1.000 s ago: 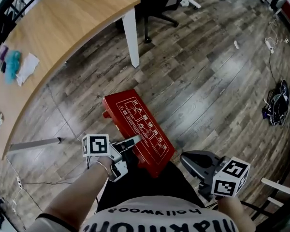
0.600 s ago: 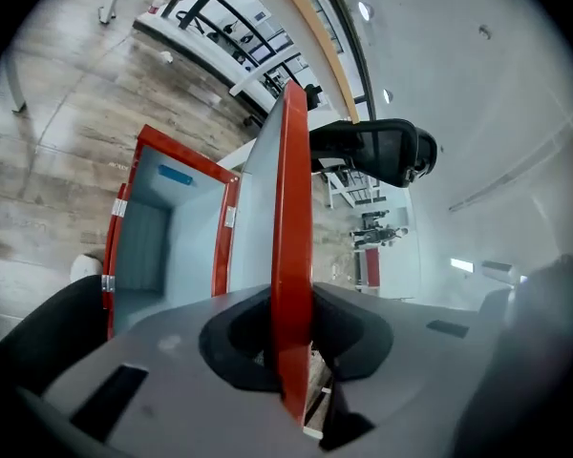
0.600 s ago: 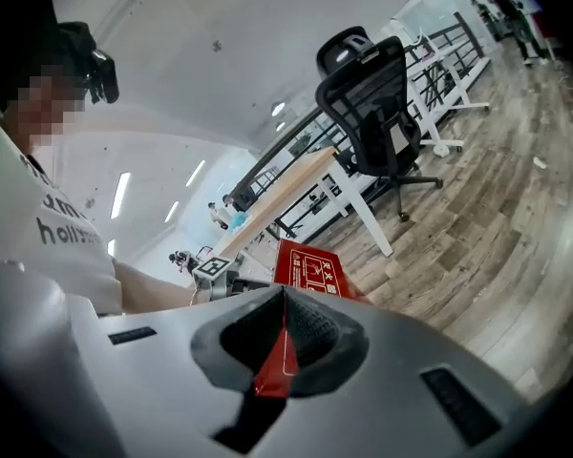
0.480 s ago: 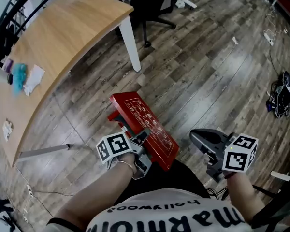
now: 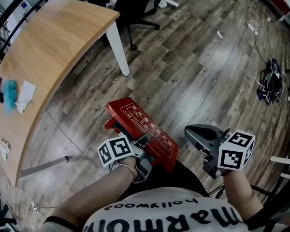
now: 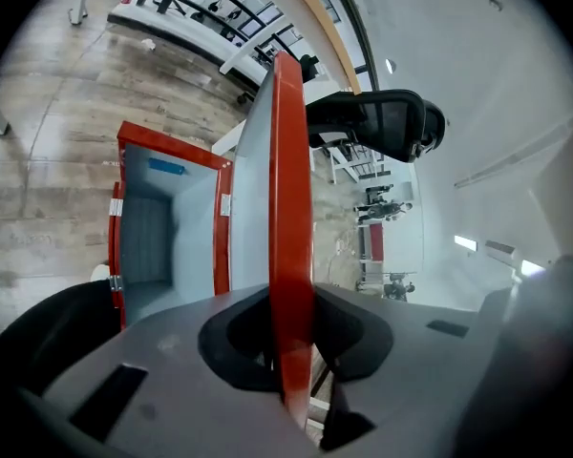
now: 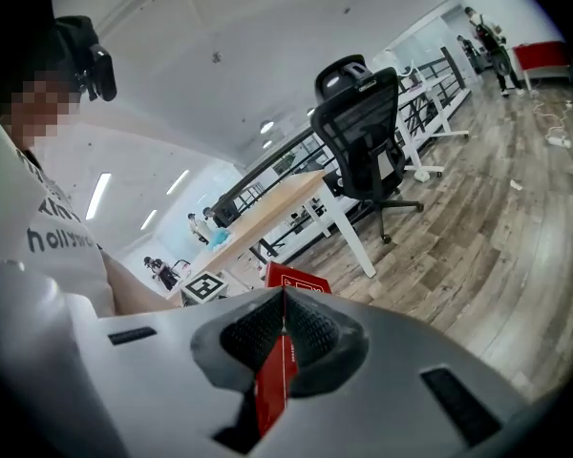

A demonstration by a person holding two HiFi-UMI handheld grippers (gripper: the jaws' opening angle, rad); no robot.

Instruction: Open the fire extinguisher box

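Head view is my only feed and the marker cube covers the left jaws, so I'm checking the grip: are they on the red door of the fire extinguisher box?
Observer: Yes. In the left gripper view the left gripper has its jaws shut on the red door, which runs edge-on between them.
Operator: Can you see inside?
Observer: Yes. The box is open beside the door, and the part of its grey interior that shows holds no extinguisher.
Operator: And the right one?
Observer: The right gripper has its jaws together on nothing, aimed towards the box.
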